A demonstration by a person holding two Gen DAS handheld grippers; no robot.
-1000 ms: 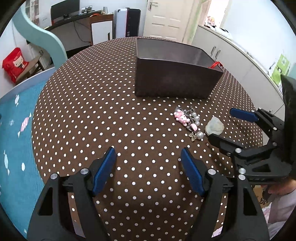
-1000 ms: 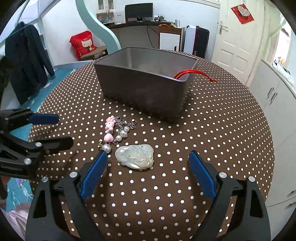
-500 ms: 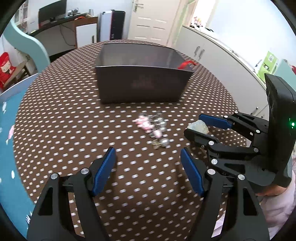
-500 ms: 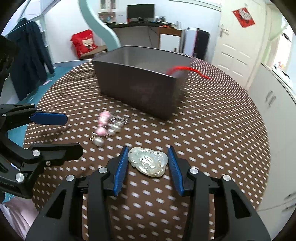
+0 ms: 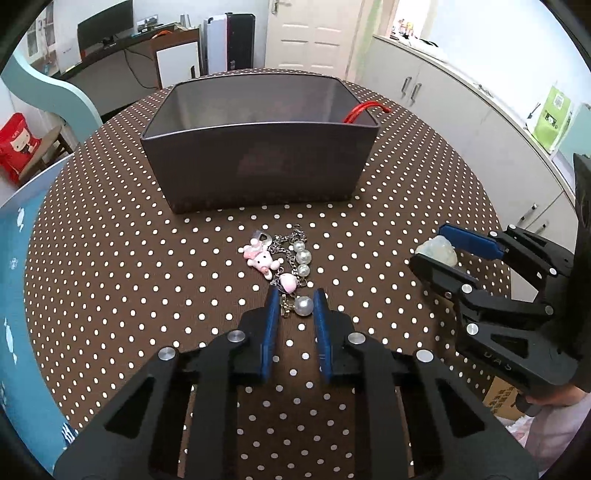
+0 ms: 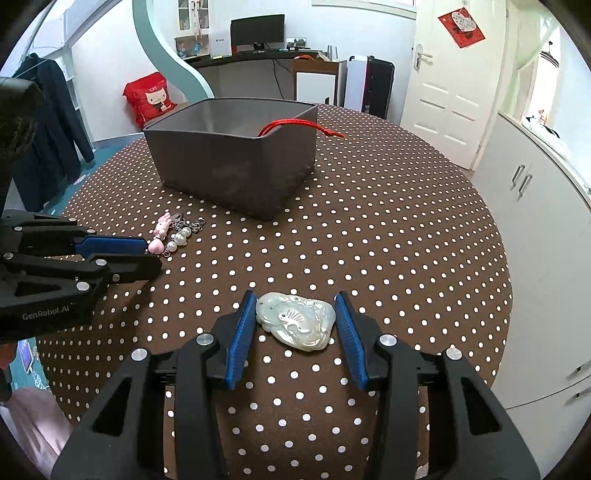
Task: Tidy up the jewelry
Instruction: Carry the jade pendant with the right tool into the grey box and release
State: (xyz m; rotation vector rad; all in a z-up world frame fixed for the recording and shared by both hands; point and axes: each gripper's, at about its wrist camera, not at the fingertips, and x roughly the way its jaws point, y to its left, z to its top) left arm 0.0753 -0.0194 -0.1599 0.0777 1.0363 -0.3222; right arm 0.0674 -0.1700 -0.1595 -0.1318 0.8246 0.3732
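Right gripper [image 6: 294, 320]: jade pendant [image 6: 295, 324] is pinched.
Left gripper [image 5: 294, 307]: narrowed around charm chain [image 5: 284, 262]; grip cannot be told.
Grey box [image 5: 258, 162]: set beyond, red cord [image 6: 295, 125] inside.

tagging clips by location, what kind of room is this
Probably a lived-in home room, part study: a desk with a monitor along the back wall, a dark coat hanging at left, and white cabinets beside the table.

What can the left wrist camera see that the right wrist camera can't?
Only the left wrist view shows the big pearl between the left gripper pads, and the bright green box by the cabinets.

Only the right wrist view shows the fish carving on the jade pendant, the dark coat and the red door decoration.

Both show the grey box with its red cord, the pink charm bracelet and the polka-dot tablecloth.
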